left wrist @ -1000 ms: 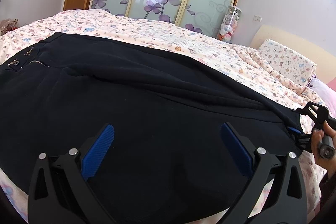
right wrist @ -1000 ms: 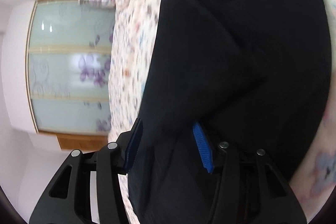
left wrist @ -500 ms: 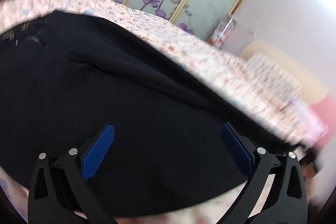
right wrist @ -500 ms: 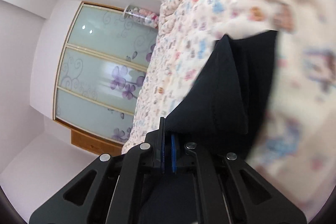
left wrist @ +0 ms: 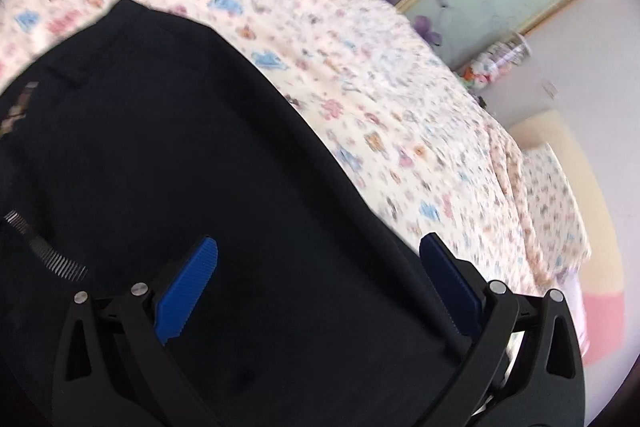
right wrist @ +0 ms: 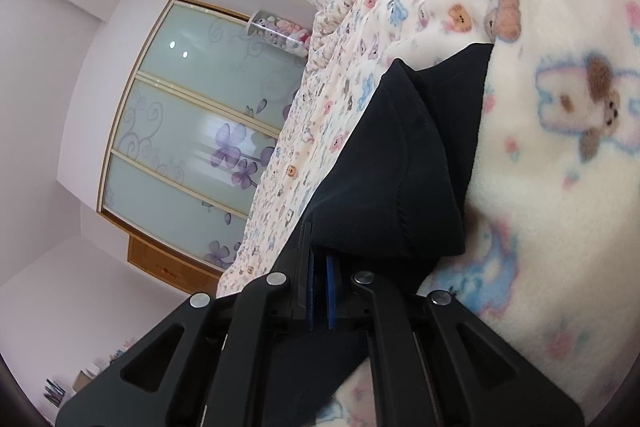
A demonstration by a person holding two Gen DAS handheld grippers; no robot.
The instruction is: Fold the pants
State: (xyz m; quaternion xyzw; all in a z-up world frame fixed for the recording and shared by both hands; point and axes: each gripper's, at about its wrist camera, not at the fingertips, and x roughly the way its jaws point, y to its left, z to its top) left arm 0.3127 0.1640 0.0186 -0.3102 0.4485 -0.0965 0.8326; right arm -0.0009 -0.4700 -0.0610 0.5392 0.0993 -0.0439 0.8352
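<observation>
Black pants (left wrist: 192, 155) lie spread on a bed with a printed cream blanket (left wrist: 360, 75). In the left wrist view the waistband end with a metal zipper (left wrist: 52, 255) lies at the left. My left gripper (left wrist: 318, 259) hovers over the dark cloth, open, its blue pads wide apart with nothing pinched. In the right wrist view the picture is rolled sideways. There my right gripper (right wrist: 319, 259) is shut on a fold of the black pants (right wrist: 400, 163) at the leg's hem, which bunches up just beyond the blue pads.
Sliding wardrobe doors (right wrist: 188, 131) with purple flowers stand beyond the bed. A clear tube of plush toys (right wrist: 280, 31) stands next to them. A pillow (left wrist: 556, 195) and a pale headboard (left wrist: 560, 131) lie at the bed's far end.
My left gripper swept along the pants toward the waistband and rolled; the zipper is now close. My right gripper closed on the hem and rolled further.
</observation>
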